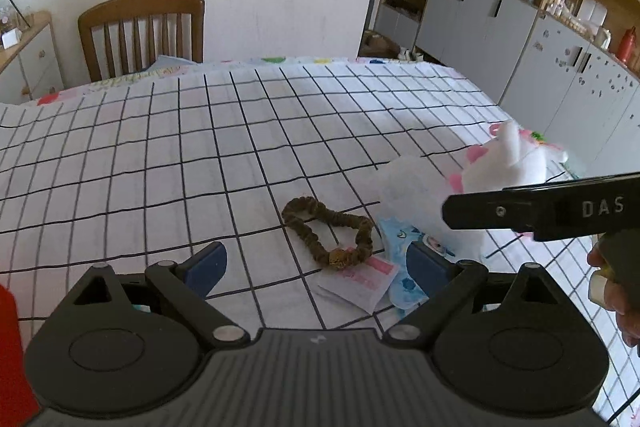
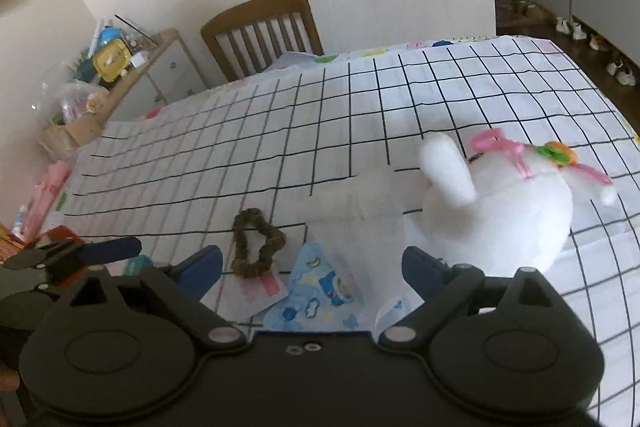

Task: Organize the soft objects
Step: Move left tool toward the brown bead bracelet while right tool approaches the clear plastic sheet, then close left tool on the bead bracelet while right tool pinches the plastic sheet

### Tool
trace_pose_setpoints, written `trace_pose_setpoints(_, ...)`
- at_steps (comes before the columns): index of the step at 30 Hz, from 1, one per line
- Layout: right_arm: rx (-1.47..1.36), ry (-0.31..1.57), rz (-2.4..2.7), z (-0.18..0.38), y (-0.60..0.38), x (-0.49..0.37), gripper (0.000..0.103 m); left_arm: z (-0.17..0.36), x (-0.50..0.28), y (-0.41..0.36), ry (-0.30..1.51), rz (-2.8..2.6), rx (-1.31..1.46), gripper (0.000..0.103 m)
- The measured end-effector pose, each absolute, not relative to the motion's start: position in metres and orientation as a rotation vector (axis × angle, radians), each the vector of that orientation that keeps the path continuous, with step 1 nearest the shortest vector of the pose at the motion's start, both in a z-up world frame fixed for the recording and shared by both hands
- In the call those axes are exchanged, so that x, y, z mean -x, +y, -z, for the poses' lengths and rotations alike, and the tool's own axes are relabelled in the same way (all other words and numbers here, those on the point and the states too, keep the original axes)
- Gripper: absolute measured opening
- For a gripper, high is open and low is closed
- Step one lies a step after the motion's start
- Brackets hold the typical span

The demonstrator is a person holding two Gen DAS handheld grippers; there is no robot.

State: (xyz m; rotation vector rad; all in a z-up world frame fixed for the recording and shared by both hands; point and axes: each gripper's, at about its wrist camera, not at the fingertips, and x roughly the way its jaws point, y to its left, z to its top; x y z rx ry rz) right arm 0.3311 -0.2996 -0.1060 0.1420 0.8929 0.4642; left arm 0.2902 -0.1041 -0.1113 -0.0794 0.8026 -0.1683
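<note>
A brown hair scrunchie (image 1: 329, 231) (image 2: 257, 243) lies on the checked bedsheet (image 1: 200, 155) (image 2: 340, 115). Under its near end is a small white and pink tissue pack (image 1: 360, 281) (image 2: 256, 293), beside a blue cartoon-print pack (image 1: 404, 267) (image 2: 316, 291). A white plush rabbit (image 1: 508, 159) (image 2: 500, 203) with a pink bow lies to the right, by a white cloth (image 1: 416, 183) (image 2: 360, 199). My left gripper (image 1: 316, 267) is open just before the scrunchie. My right gripper (image 2: 312, 269) is open above the packs, its right finger (image 2: 424, 267) close to the rabbit.
A wooden chair (image 1: 140, 31) (image 2: 260, 31) stands behind the bed. Grey cabinets and shelves (image 1: 520, 7) line the right wall. A low cupboard with clutter (image 2: 120, 67) stands at the left. The right gripper's side (image 1: 540, 211) crosses the left wrist view.
</note>
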Motion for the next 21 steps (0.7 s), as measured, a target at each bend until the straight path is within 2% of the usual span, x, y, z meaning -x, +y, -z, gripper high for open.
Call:
trace_pose_setpoints(15,-0.127,0.921,-0.397,0.135,-0.281,-0.373,0.089,0.148,-0.339,-0.120,0.870,0.157,0.055,0.096)
trace_pose_setpoints(18,-0.092,0.920,-0.411,0.137,-0.274,-0.374,0.084,0.151,-0.344,-0.121,0.872,0.165,0.055,0.096)
trace_pose_setpoints(20,-0.070,0.922,-0.410,0.138,-0.269,-0.375,0.082,0.153,-0.346,-0.124,0.872,0.173,0.040,0.093)
trace_pose_setpoints(21,-0.060,0.923,-0.408,0.139,-0.268,-0.375,0.081,0.155,-0.348,-0.125,0.878,0.178,0.037,0.087)
